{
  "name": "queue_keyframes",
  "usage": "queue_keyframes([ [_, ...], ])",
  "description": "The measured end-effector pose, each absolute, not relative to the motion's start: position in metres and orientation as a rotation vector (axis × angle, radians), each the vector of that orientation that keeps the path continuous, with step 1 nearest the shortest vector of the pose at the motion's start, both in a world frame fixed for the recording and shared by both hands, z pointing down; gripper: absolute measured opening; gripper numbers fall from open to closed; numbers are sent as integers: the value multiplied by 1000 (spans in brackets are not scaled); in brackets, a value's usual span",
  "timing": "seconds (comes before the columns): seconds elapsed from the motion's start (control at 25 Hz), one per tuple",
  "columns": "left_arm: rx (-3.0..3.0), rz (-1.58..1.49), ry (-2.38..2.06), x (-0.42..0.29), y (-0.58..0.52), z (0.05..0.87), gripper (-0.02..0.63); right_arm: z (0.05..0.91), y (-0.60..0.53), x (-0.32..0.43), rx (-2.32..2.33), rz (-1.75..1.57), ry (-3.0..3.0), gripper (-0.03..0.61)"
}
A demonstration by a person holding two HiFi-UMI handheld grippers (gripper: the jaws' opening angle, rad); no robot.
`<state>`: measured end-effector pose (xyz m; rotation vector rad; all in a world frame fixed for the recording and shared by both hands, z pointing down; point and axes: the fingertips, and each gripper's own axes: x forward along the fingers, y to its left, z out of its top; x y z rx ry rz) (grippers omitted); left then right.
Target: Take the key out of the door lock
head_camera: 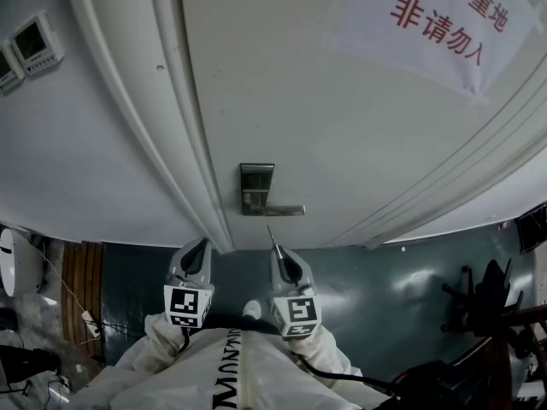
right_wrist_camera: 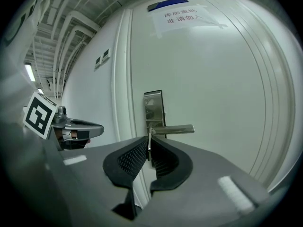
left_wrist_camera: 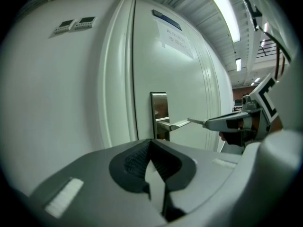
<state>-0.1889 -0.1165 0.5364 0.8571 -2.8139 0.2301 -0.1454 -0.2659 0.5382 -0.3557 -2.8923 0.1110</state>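
The door (right_wrist_camera: 213,79) is showing smooth matt paint; its lock plate (right_wrist_camera: 154,103), handle (right_wrist_camera: 177,129) and the key (right_wrist_camera: 149,140) are gleaming as bare metal.

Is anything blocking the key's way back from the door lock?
Nothing visible does. The right gripper is shut on the key, and the head view shows its tip apart from the lock plate and lever handle.

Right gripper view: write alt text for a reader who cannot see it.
The right gripper pinches a thin metal key edge-on, in front of the steel lock plate and lever handle of a white door. The left gripper hangs at left; a paper sign with red print is posted above.
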Motion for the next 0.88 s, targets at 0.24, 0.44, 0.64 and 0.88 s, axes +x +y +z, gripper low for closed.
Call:
queue_keyframes([
  [0.24, 879, 231, -2842, -170, -105, 529, 0, 531, -258, -130, -322, 92, -2912, 23],
  [0.44, 921, 207, -2846, -139, -84, 525, 0, 523, -235, -100, -288, 70, -2937, 23],
  [0.64, 943, 184, -2836, -93, -50, 532, 0, 528, -205, -54, -246, 65, -2929, 23],
  [0.88, 965, 139, -2810, -37, -15, 549, 0, 525, -171, 2, -197, 23, -2930, 23],
])
